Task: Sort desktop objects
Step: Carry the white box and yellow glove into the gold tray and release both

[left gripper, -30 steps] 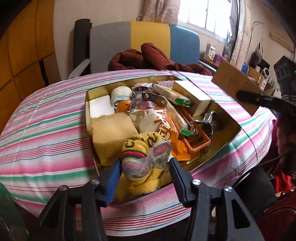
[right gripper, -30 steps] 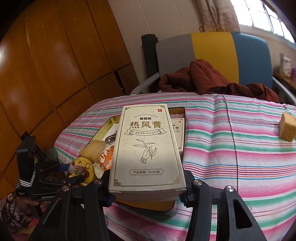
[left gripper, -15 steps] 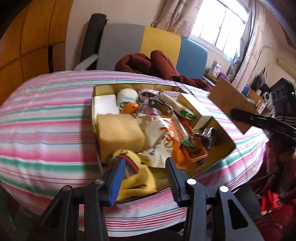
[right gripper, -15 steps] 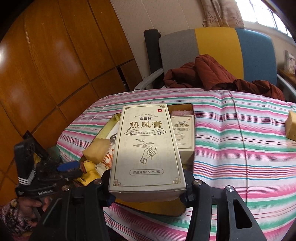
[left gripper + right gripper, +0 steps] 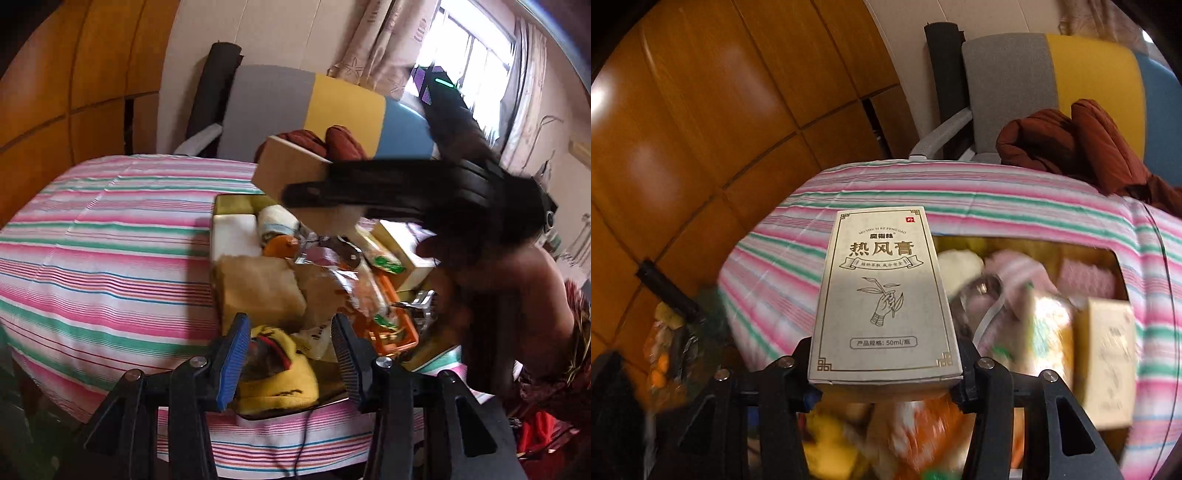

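Currently, the right gripper (image 5: 884, 373) had its fingers (image 5: 964, 369) clamped on the two long sides of a pale ointment carton (image 5: 882, 302), which lay flat between them with its printed face up. In the left wrist view the same carton (image 5: 291, 173) was carried in the air above the far end of the gold tray (image 5: 236, 203). The left gripper (image 5: 286, 354) stood with its fingers (image 5: 232, 362) spread and pinching nothing; a yellow knitted item (image 5: 280, 376) lay in the gap between them at the near end of the tray, and contact could not be confirmed.

The tray rested on the striped desk (image 5: 103, 236) and was crowded: a white block (image 5: 234, 232), a tan sponge (image 5: 258, 291), an orange ball (image 5: 282, 245), a snack packet (image 5: 332, 291) and a second carton (image 5: 402, 251).

Judged step: transport of the carton for placement into the tray. The next move called for a free slot, a level descent, and release only once the carton was supported. The left fingers needed to remain clear of that path.
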`<state>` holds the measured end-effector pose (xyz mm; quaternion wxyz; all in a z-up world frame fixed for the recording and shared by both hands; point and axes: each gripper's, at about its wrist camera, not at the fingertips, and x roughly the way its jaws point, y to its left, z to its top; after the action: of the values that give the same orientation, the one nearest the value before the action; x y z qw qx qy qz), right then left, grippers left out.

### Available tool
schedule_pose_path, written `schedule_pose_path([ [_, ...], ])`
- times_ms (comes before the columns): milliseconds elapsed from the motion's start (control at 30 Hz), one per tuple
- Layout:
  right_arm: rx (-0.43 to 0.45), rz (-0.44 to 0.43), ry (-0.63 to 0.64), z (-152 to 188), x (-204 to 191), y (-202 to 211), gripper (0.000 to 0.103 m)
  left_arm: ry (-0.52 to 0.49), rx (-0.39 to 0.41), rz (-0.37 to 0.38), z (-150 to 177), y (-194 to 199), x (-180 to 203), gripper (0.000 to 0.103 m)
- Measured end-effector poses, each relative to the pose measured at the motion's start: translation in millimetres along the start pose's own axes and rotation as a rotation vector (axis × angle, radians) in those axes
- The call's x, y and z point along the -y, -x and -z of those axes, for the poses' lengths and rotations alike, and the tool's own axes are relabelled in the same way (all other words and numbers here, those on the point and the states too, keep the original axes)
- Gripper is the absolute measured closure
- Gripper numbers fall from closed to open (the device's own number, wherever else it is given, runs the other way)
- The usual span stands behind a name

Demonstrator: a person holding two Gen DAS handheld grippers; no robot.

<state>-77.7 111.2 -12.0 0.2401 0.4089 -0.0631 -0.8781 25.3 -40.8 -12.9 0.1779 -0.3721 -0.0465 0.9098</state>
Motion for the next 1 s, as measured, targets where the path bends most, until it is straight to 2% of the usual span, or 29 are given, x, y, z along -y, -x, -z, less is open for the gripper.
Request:
schedule_pose_path([
  [100,-0.017,0.063,-0.018,-15,-7,-28,0.048,0.008,0.013,-0.023,-1,2,-4,0.057],
  [133,-0.028,0.071,-0.036,-18,-5,-37,0.043,0.02,0.014,-0.022,-2,2,-7,0.057],
  [167,-0.046,0.061,-0.055,-21,-4,-42,0.04,0.034,0.017,-0.02,-2,3,-10,0.057],
  [233,-0.072,-0.019,-0.102,-20,1,-44,0.035,0.057,0.025,-0.019,-3,4,-16,0.057],
  [267,-0.068,-0.055,-0.114,-18,4,-40,0.034,0.064,0.027,-0.021,-4,4,-18,0.057],
  [333,-0.04,-0.072,-0.118,-13,9,-27,0.034,0.069,0.035,-0.016,-4,5,-19,0.057],
  [367,-0.027,-0.067,-0.113,-11,11,-22,0.036,0.065,0.036,-0.013,-4,4,-18,0.057],
  [400,-0.017,-0.067,-0.107,-9,13,-17,0.046,0.059,0.035,-0.014,-4,4,-17,0.057],
  [433,-0.015,-0.065,-0.097,-8,13,-15,0.063,0.051,0.035,-0.014,-4,4,-16,0.057],
  [500,-0.03,-0.031,-0.07,-6,15,-14,0.075,0.042,0.037,-0.01,-4,4,-15,0.057],
  [633,-0.067,-0.02,-0.074,-7,17,-28,0.075,0.053,0.04,-0.016,-4,7,-17,0.057],
  [767,-0.146,-0.145,-0.099,-4,8,-56,0.075,0.069,0.039,-0.026,-4,8,-21,0.057],
  [833,-0.171,-0.132,-0.084,-3,4,-62,0.074,0.071,0.045,-0.036,-5,10,-22,0.057],
  [933,-0.148,-0.165,-0.102,0,10,-50,0.074,0.068,0.039,-0.044,-6,8,-22,0.057],
  [1000,-0.117,-0.13,-0.093,2,15,-37,0.073,0.073,0.03,-0.037,-5,5,-22,0.057],
])
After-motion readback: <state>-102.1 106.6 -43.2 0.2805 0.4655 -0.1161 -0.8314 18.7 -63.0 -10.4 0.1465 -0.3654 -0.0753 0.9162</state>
